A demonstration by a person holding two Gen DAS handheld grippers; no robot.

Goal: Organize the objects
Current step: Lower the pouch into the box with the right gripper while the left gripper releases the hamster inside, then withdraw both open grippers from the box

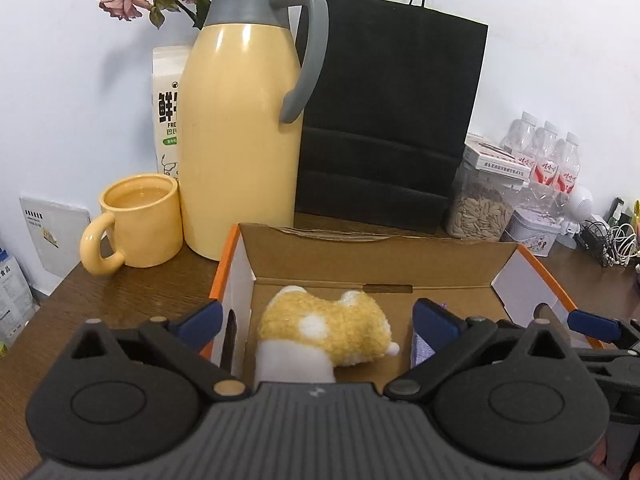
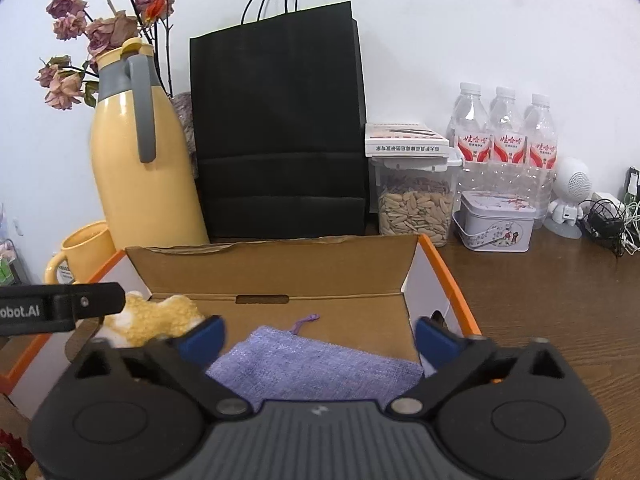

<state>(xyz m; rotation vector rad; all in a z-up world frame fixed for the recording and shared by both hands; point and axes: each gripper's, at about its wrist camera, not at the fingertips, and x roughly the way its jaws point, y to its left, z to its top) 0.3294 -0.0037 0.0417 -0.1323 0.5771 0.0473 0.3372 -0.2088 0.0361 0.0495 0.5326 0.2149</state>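
Left wrist view: your left gripper point(image 1: 316, 320) is spread wide, plush toy point(image 1: 324, 328) loose between its fingers inside the cardboard box point(image 1: 360, 252). Your right gripper point(image 2: 318, 334) is spread over the purple pouch point(image 2: 312, 364), same box.

Plush toy point(image 1: 326, 324), purple pouch point(image 2: 316, 364) in box point(image 2: 280, 264)

Each camera sat just behind its own claw, looking forward and slightly down, close over the open cardboard box point(image 1: 400, 264) on the worktop point(image 2: 560, 300). Both views shared the box, the black bag point(image 1: 384, 120) at 12 o'clock and the yellow flask point(image 2: 140, 184) toward 10 o'clock.
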